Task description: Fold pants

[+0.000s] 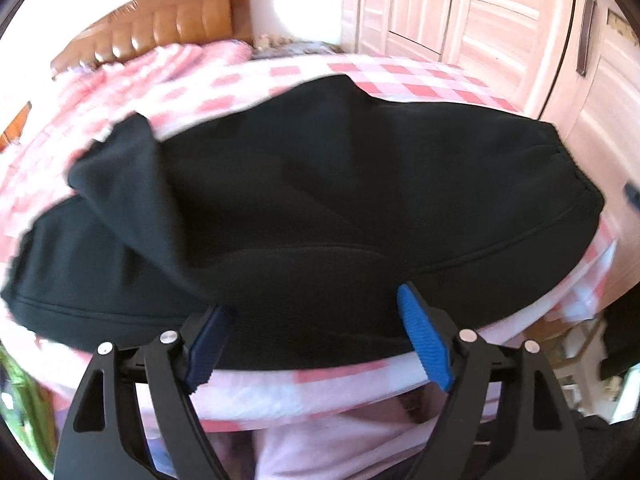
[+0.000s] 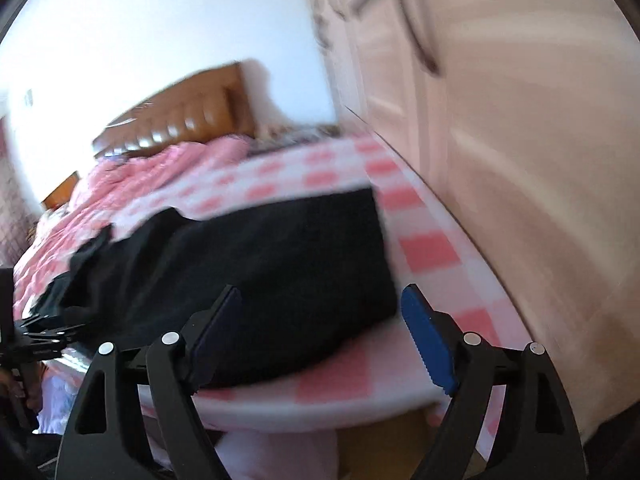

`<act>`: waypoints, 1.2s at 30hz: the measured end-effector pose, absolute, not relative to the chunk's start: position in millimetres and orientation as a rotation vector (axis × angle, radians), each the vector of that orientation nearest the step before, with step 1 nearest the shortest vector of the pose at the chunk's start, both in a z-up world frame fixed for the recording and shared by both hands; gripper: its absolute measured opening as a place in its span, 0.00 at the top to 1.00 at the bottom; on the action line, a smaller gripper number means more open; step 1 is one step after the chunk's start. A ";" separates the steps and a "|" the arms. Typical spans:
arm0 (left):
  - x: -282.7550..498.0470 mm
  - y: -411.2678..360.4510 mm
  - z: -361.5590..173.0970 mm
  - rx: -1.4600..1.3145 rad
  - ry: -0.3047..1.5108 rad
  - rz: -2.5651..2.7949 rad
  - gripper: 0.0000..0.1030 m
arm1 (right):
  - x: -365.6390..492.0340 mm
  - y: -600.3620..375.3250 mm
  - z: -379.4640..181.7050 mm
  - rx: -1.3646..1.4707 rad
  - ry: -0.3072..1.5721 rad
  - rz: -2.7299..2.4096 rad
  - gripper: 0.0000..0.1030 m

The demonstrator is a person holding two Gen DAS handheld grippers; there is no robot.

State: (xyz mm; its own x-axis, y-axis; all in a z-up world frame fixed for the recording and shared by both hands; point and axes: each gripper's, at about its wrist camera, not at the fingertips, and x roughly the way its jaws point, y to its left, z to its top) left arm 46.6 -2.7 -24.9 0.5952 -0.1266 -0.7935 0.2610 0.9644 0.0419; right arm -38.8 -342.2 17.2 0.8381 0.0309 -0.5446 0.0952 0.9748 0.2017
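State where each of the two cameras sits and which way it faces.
Left wrist: rides the left gripper at the bed's near edge, facing across the black pants to the headboard; its open fingers show.
Right wrist: rides the right gripper, same facing, by the pants' right end near the wardrobe; its open fingers show.
Shared: pants, checked sheet, headboard.

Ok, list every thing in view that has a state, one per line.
black pants: lying on the bed, partly folded, one flap of cloth turned over at the left
left gripper: open, empty, at the pants' near edge
right gripper: open, empty, at the pants' near corner
checked bedsheet: spread flat under the pants
wardrobe doors: closed
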 end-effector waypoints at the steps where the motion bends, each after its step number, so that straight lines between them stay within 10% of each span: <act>1: 42.0 -4.3 -21.7 0.200 0.883 -0.206 0.18 | -32.4 -332.9 18.9 0.204 0.576 -0.006 0.21; 13: 49.3 13.2 -16.0 0.247 0.821 -0.121 0.13 | 30.5 -257.8 -50.2 -0.030 0.728 0.119 0.16; 36: 132.0 -28.1 -67.2 0.203 0.893 -0.283 0.01 | 73.0 -305.3 -12.9 -0.027 0.768 -0.043 0.14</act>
